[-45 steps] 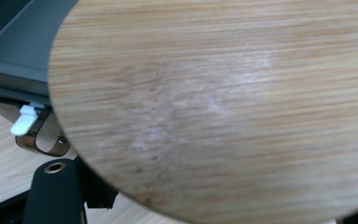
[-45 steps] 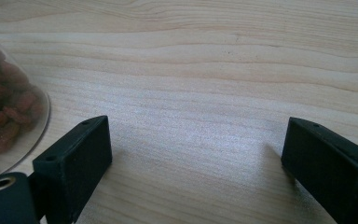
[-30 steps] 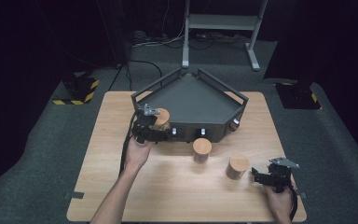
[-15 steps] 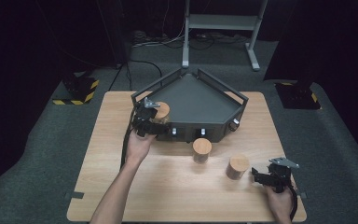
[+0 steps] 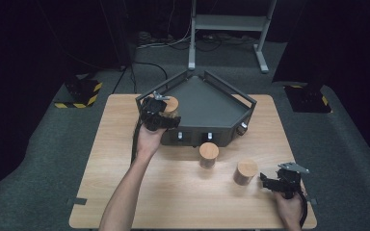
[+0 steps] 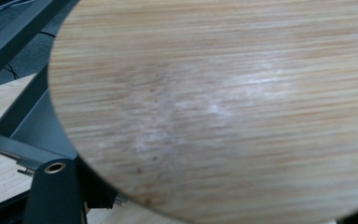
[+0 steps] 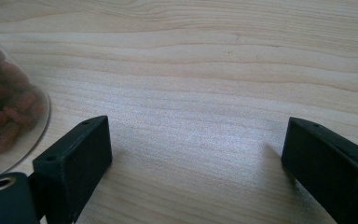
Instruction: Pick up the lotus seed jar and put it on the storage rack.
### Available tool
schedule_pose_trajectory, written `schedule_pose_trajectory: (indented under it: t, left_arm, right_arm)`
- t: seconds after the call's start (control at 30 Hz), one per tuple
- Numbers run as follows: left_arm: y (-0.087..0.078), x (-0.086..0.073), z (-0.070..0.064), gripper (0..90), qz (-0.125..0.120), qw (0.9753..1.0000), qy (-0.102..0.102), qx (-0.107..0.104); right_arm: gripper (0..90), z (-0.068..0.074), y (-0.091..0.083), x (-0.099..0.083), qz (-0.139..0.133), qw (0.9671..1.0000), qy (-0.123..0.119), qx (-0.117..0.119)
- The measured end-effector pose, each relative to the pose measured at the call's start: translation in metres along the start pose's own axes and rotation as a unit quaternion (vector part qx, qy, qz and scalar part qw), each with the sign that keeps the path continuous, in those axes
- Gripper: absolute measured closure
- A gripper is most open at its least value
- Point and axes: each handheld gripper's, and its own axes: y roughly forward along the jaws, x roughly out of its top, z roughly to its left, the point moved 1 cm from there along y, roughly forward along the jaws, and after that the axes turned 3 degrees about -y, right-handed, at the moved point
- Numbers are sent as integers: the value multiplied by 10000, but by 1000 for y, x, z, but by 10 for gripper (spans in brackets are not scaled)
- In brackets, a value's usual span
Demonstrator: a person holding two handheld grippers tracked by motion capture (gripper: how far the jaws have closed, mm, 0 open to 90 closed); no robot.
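Left gripper (image 5: 166,114) grasps a wooden-lidded jar (image 5: 171,107) and now holds it over the front left rim of the dark angular tray (image 5: 212,108) — a second ago the jar sat lower and nearer the person, just outside the tray's front wall, and half a second ago it was already lifted toward the rim. Judging by that climb, the jar is being carried into the tray and the lift is nearly over; setting it down on the tray floor looks like the step to come. Nothing else has shifted: the right gripper (image 5: 273,182) rests on the table (image 5: 125,192) at the near right with its jaws spread wide and nothing between them, the middle jar (image 5: 208,154) stands just before the tray's front wall, and the right-hand jar (image 5: 245,172) stands just beside the right gripper. Much is hidden — the left gripper view has the jar's wooden lid (image 6: 223,107) so close that the jaws and the jar's body are covered, so the grip itself is inferred from the high view. The right gripper view cuts the nearby jar to a sliver of clear wall with brown contents (image 7: 4,107), nuts or dried fruit, I cannot tell which.
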Motion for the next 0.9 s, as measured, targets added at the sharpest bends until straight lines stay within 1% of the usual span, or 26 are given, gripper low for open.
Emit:
schedule_pose_trajectory:
  t: [0.1, 0.2, 0.27, 0.37, 0.47, 0.73, 0.9]
  left_arm:
    - [3, 2, -1, 255, -4, 10000, -8, 16]
    - [8, 4, 0, 256, 72, 9999, -9, 88]
    - [11, 4, 1, 256, 78, 9999, -34, 112]
    - [14, 6, 3, 256, 79, 9999, -120, 93]
    - [18, 9, 4, 256, 91, 9997, -177, 117]
    - [27, 13, 3, 256, 173, 9994, -152, 243]
    - [34, 13, 4, 256, 234, 9990, -189, 317]
  right_arm:
    - [81, 0, 0, 0, 0, 10000, 0, 0]
    - [82, 0, 0, 0, 0, 10000, -1, 0]
    - [82, 0, 0, 0, 1, 10000, 0, 0]
    - [82, 0, 0, 0, 1, 10000, 0, 0]
    - [81, 0, 0, 0, 0, 10000, 0, 0]
    - [81, 0, 0, 0, 0, 10000, 0, 0]
    - [82, 0, 0, 0, 0, 10000, 1, 0]
